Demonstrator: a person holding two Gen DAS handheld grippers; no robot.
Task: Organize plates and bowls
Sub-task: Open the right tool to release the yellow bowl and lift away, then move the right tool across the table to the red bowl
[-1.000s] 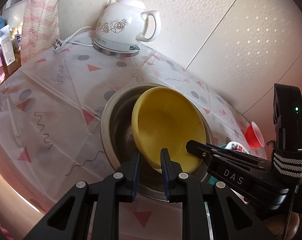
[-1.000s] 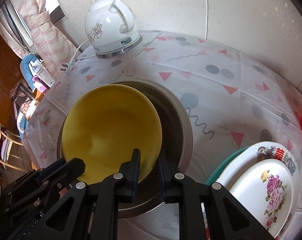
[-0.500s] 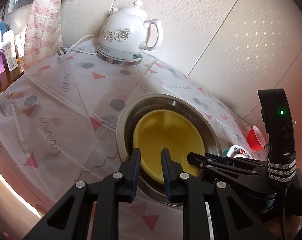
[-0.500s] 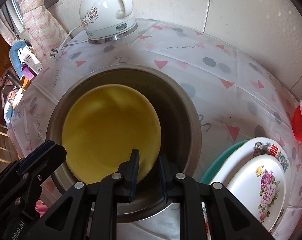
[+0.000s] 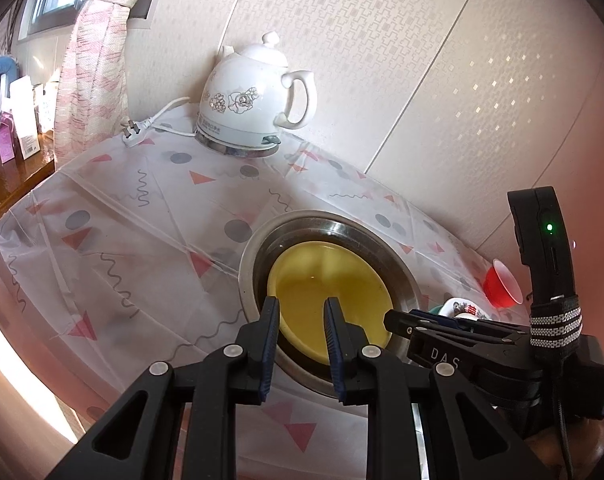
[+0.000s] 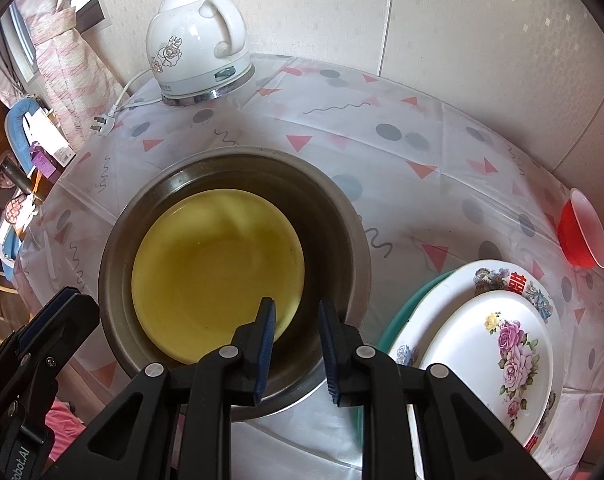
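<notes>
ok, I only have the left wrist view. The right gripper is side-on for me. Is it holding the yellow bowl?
Observer: No. The right gripper jaws have just been opening, with nothing between them. The yellow bowl lies loose in the steel basin.
Operator: The plate pile is a sliver here. What's in it?
Observer: Three stacked: a rose-print plate on a larger white plate with a red character, on a teal plate.
Operator: Is the red bowl touching that pile?
Observer: No. The red bowl stands apart, with tablecloth showing between them.
</notes>
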